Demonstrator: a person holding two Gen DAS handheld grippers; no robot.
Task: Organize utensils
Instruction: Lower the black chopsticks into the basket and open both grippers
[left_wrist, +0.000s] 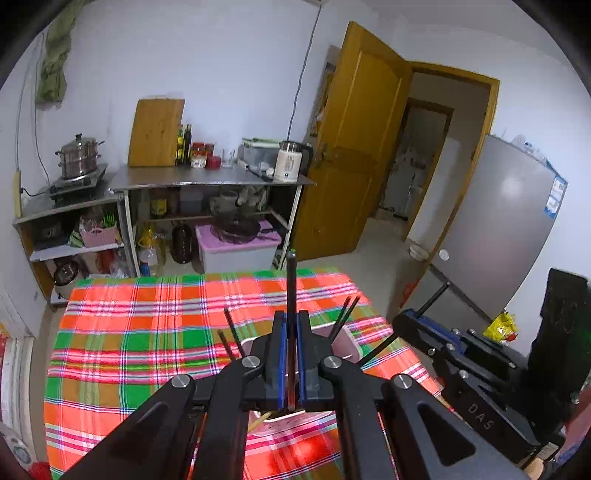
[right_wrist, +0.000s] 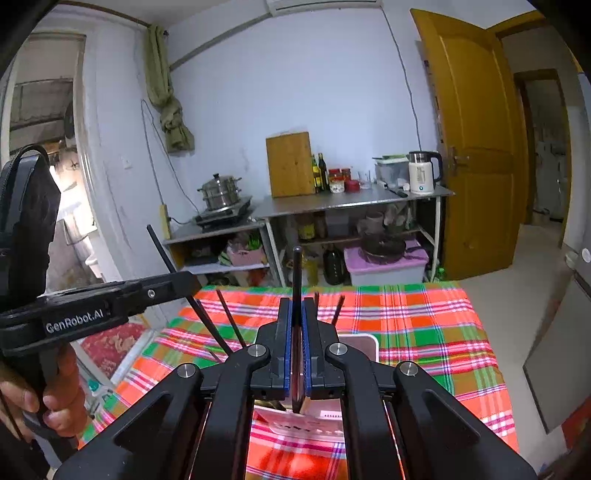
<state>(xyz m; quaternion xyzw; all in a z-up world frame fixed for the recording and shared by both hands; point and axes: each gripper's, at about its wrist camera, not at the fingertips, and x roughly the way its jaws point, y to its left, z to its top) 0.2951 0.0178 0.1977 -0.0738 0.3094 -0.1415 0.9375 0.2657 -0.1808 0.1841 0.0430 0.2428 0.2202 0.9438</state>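
Observation:
My left gripper (left_wrist: 291, 325) is shut on a black chopstick (left_wrist: 291, 288) that stands upright between its blue pads. My right gripper (right_wrist: 295, 314) is shut on another black chopstick (right_wrist: 296, 277), also upright. Both hold their chopsticks over a pink-white utensil holder (left_wrist: 345, 341) on the plaid tablecloth (left_wrist: 147, 325); the holder also shows in the right wrist view (right_wrist: 364, 345). Several other black chopsticks (left_wrist: 345, 314) lean out of the holder. The right gripper appears at the right of the left view (left_wrist: 461, 354), and the left gripper at the left of the right view (right_wrist: 110, 299).
A steel kitchen counter (left_wrist: 207, 181) with a cutting board, bottles and a kettle (left_wrist: 290, 162) stands behind the table. A steamer pot (left_wrist: 77, 155) sits on a stove at the left. A yellow door (left_wrist: 354, 147) is open; a grey fridge (left_wrist: 506, 229) stands at the right.

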